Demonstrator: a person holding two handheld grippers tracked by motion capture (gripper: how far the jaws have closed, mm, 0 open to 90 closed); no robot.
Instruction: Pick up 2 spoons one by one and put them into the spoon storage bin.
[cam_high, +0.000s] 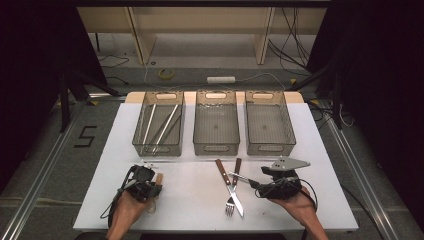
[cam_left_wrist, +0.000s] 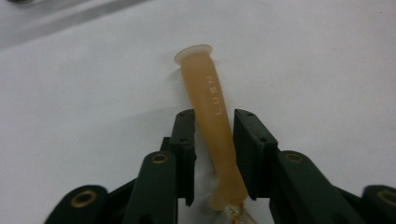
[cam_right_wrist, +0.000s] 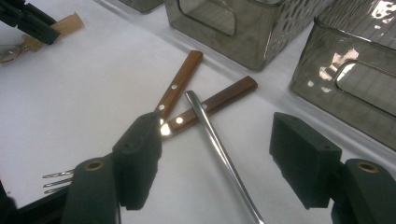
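Observation:
My left gripper (cam_high: 152, 184) rests low on the white table (cam_high: 195, 200) at the front left. Its jaws stand open, narrowly astride a tan rubbery handle (cam_left_wrist: 212, 100) marked LUSN that lies flat; a thin gap shows on one side. That handle (cam_high: 159, 178) pokes out ahead of the gripper. My right gripper (cam_high: 256, 182) at the front right is wide open over a slim metal rod (cam_right_wrist: 212, 133) lying between its jaws. Just beyond the rod (cam_high: 239, 176), a wood-handled knife (cam_high: 223, 172) and a wood-handled fork (cam_high: 235, 172) lie crossed.
Three grey see-through bins stand in a row at the back: the left bin (cam_high: 158, 150) holds several long metal sticks (cam_high: 165, 125); the middle bin (cam_high: 216, 148) and the right bin (cam_high: 270, 148) hold nothing. Beyond the table lie floor and cables.

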